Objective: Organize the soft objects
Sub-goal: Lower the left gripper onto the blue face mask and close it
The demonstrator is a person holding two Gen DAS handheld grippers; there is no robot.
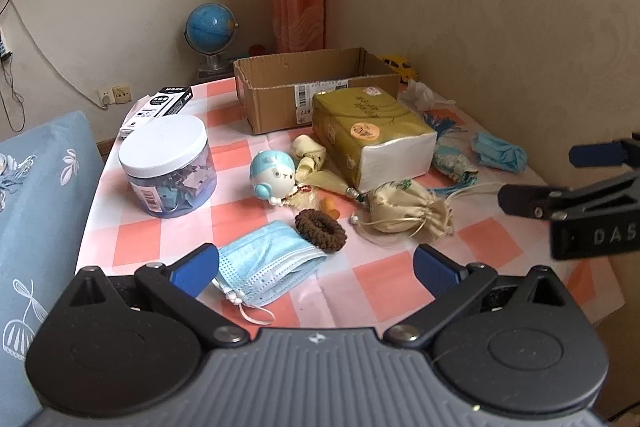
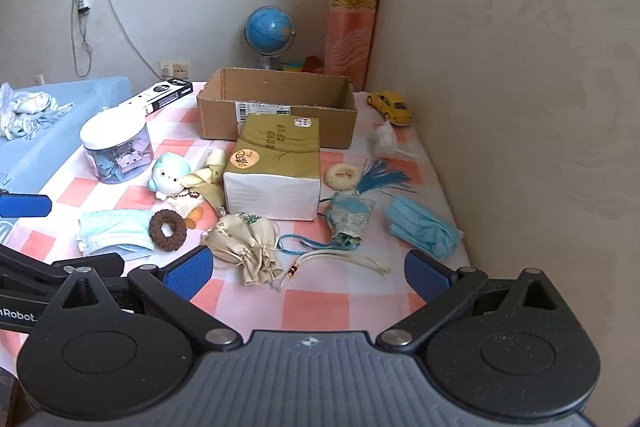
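Soft things lie on a pink-checked tablecloth (image 1: 384, 279). A flat blue face mask (image 1: 268, 263) lies between the fingers of my open, empty left gripper (image 1: 316, 267). Beyond it are a brown scrunchie (image 1: 320, 229), a beige drawstring pouch (image 1: 404, 213), a blue-hooded plush toy (image 1: 272, 177), a tissue pack (image 1: 372, 135) and a crumpled blue mask (image 1: 498, 151). My right gripper (image 2: 308, 273) is open and empty, with the pouch (image 2: 244, 239) and a tassel cord (image 2: 340, 259) just ahead. A blue embroidered sachet (image 2: 348, 217) and the crumpled mask (image 2: 424, 227) lie beyond it.
An open cardboard box (image 1: 316, 87) stands at the back of the table. A clear jar with a white lid (image 1: 168, 167) and a black-and-white carton (image 1: 160, 107) are on the left. A yellow toy car (image 2: 390, 107) is at the back right, and a beige panel (image 2: 520, 107) walls the right side.
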